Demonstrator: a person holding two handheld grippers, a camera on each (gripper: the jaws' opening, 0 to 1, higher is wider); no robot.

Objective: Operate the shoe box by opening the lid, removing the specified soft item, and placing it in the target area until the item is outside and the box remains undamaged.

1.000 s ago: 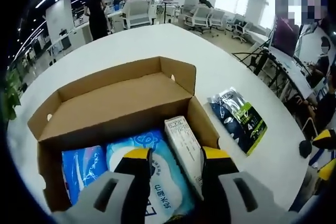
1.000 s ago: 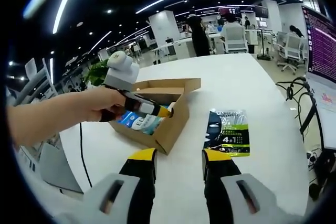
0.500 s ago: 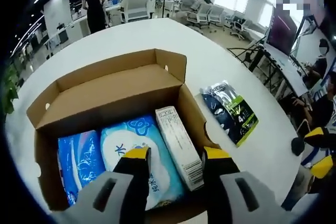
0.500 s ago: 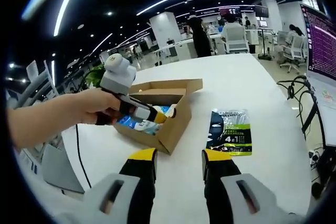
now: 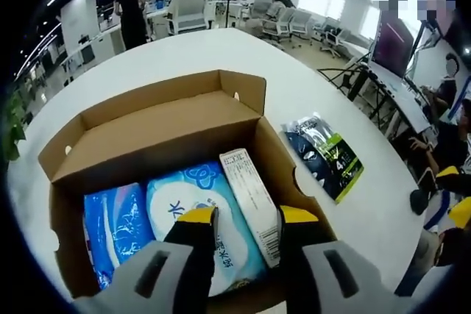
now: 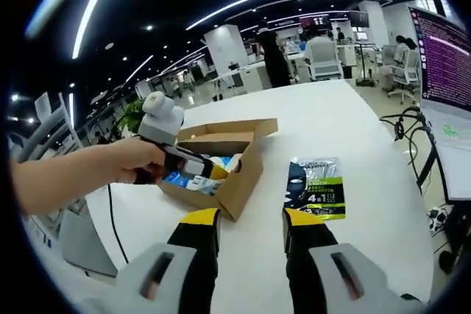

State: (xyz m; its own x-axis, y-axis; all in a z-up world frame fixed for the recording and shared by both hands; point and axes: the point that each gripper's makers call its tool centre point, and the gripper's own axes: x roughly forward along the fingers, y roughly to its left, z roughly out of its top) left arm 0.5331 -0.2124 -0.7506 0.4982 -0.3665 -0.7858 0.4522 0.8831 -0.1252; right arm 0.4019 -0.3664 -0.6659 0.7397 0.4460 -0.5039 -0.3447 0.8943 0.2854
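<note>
Shoe box [image 5: 158,134], cardboard, lid folded back, on white counter [image 5: 221,53]; contents: large blue-white soft pack [image 5: 202,218], smaller blue pack [image 5: 114,229] alongside, narrow white carton [image 5: 250,204] against the right wall. Left hand-held gripper [image 5: 246,218] spread, hovering over soft pack and carton, apparently not touching; right hand-held gripper [image 6: 250,218] spread, empty, above bare counter, green-black pouch [image 6: 316,185] beyond. Risk: jaws straddle the carton, so closing could catch it or scrape the wall.
</note>
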